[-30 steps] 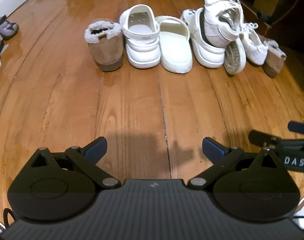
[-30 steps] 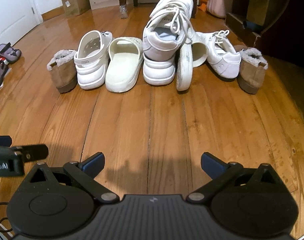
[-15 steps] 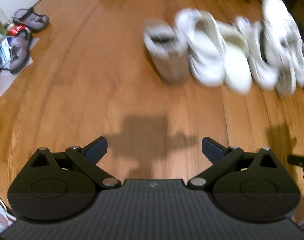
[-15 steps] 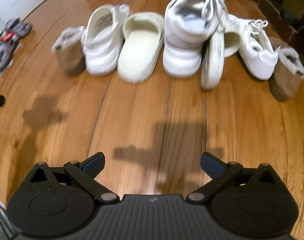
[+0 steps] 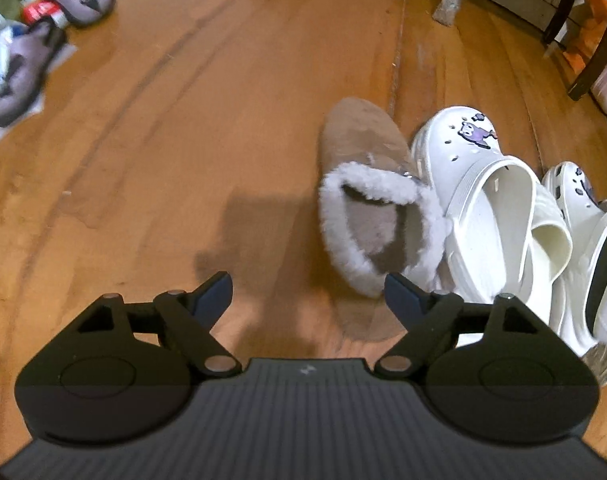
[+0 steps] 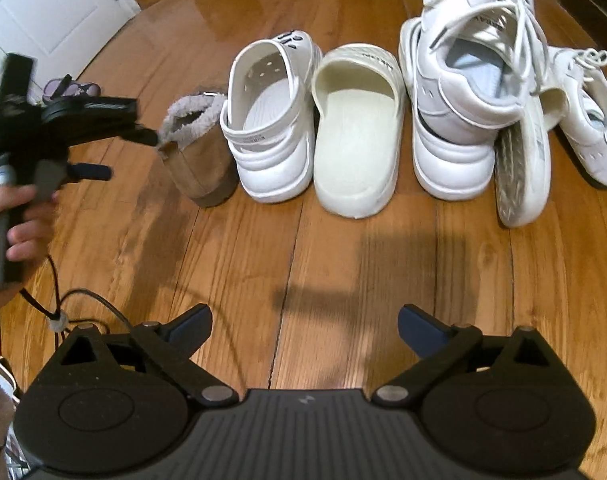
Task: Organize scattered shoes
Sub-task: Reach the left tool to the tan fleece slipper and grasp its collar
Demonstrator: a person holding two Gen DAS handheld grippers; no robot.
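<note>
home | wooden floor [image 6: 343, 264] | white door [image 6: 59, 4] | household shoes [image 6: 357, 132]

Your left camera is looking steeply down past its tongs [image 5: 308, 292], hanging close over the tan slipper [image 5: 373, 208] just ahead-right of them. Your right camera is sitting farther back behind its tongs [image 6: 305, 326], facing the row; both are sharing that slipper and the white clog [image 6: 273, 120].
</note>
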